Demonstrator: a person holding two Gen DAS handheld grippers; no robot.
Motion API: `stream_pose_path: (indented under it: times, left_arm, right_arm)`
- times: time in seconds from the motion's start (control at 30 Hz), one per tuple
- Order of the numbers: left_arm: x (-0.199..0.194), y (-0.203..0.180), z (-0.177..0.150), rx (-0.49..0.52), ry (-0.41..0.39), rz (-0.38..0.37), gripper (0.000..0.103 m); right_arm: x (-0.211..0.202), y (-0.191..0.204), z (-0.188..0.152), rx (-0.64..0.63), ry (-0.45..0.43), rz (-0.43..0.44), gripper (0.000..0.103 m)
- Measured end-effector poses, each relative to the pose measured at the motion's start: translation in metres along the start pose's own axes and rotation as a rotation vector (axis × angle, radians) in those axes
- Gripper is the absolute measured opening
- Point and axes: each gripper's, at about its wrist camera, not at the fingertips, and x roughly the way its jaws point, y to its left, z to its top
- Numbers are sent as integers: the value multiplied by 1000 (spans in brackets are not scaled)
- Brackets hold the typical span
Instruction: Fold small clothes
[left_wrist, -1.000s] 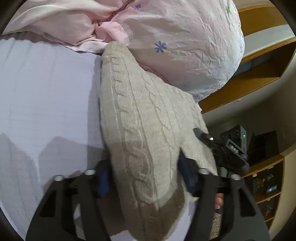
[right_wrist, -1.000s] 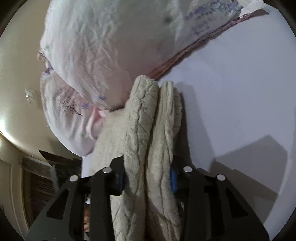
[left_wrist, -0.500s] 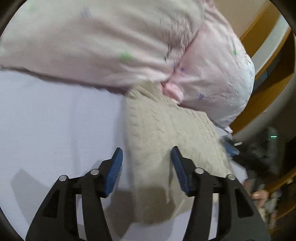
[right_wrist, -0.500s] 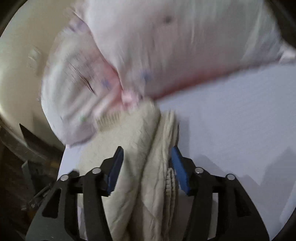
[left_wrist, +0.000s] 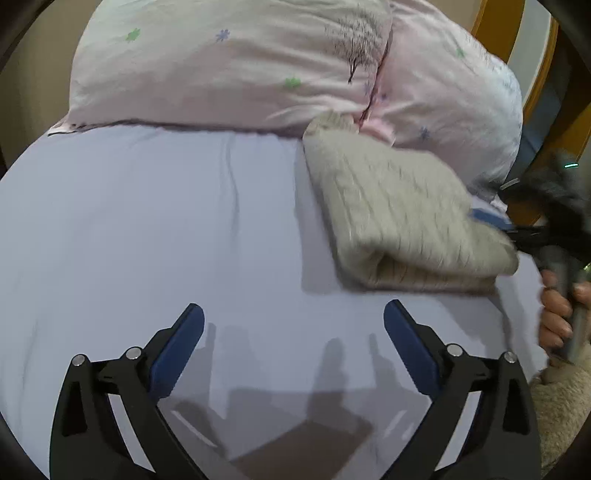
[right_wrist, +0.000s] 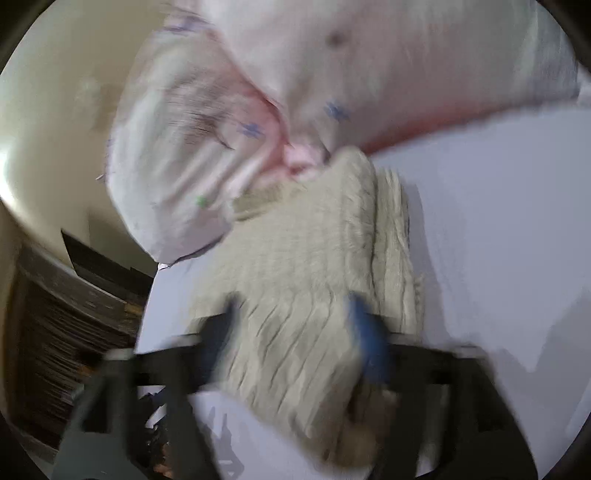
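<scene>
Left claw (left_wrist: 293, 332) gapes empty; beige cable-knit sweater (left_wrist: 399, 218) lies folded double.

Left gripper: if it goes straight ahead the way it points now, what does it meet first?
Probably the bed sheet. The open left gripper holds nothing, and the folded sweater lies off to its right. Farther on is the pink pillow, though depth is unclear.

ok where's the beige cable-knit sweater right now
The folded beige cable-knit sweater lies on the lavender bedsheet, right of centre in the left wrist view, its far end against the pink floral pillows.
</scene>
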Motion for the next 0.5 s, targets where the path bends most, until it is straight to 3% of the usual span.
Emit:
stream_pose_path:
  times: [0.07,0.17,0.3,0.37,0.5]
  left_arm:
    - [2,-5,-5,16,10,36,102]
    - [9,-20,-9,77,21,95,102]
    - [22,-39,-10,155,37,163,102]
    - [28,-43,-11,173,53,199,102]
    - [29,-39,-10,155,58,180,102]
  right_arm:
    - [-35,20,-28,-124,-123,-82,101]
    - [-59,17,-67,-173,-181,-216,101]
    - [-35,8,-106,-226,-61,-416,101]
    - [-22,6,-112,-249,-27,-458,101]
    - [-9,17,-116,-304,9,-500,101]
